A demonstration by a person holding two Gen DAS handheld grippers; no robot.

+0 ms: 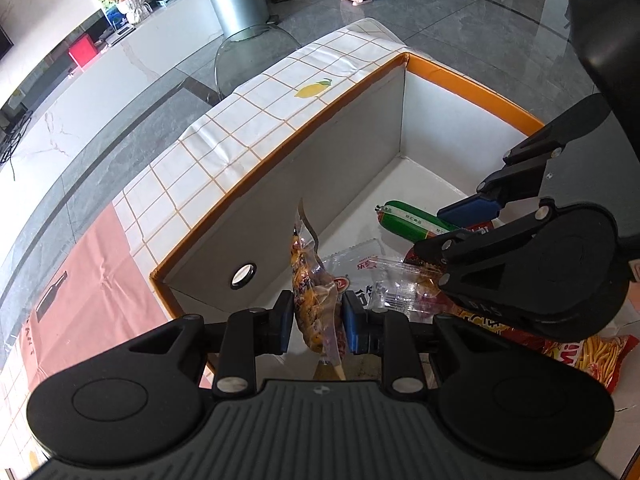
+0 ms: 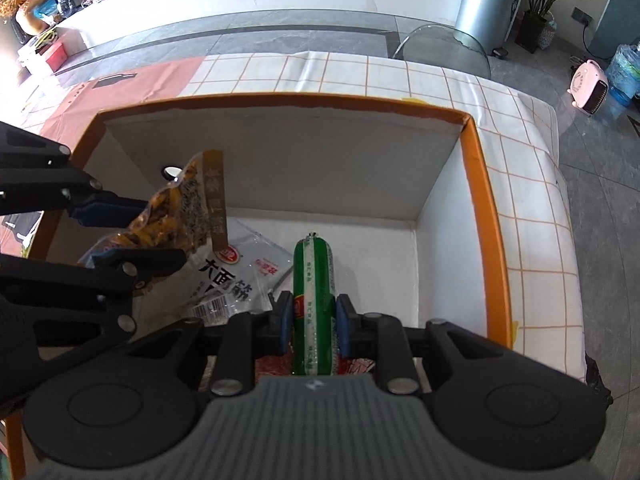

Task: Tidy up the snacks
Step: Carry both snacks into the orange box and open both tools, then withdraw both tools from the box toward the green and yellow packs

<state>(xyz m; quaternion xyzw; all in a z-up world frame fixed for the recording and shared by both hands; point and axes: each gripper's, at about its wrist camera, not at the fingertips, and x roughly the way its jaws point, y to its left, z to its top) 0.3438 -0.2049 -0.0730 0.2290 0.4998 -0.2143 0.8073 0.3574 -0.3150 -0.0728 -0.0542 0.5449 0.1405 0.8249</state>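
**Both snacks held over the box: set them down low and apart**

Closest in, the left gripper (image 1: 318, 322) is pinching a clear pouch of yellow-brown snack (image 1: 314, 300) between its blue pads, the pouch standing nearly on edge with its top seal rising past the fingers. The right gripper (image 2: 314, 326) is pressed onto a green sausage (image 2: 314, 300), clamped near its lower end so that most of the stick points forward, away from the hand.

Just beyond the left gripper's fingertips, on the floor of the orange-rimmed box (image 2: 478, 184), lies a white packet with black lettering (image 2: 236, 276), with a clear-wrapped sweet (image 1: 404, 280) to its right. A red and yellow noodle bag (image 1: 592, 354) lies behind the right gripper, seemingly outside the box.

To do this well, I would lower each gripper until its snack is close to the floor before spreading the fingers, since the upright pouch is likely to flop sideways. The bare floor ahead and to the right of the right gripper suits the sausage; lay it flat so it does not roll. The two grippers sit near each other, so release one at a time
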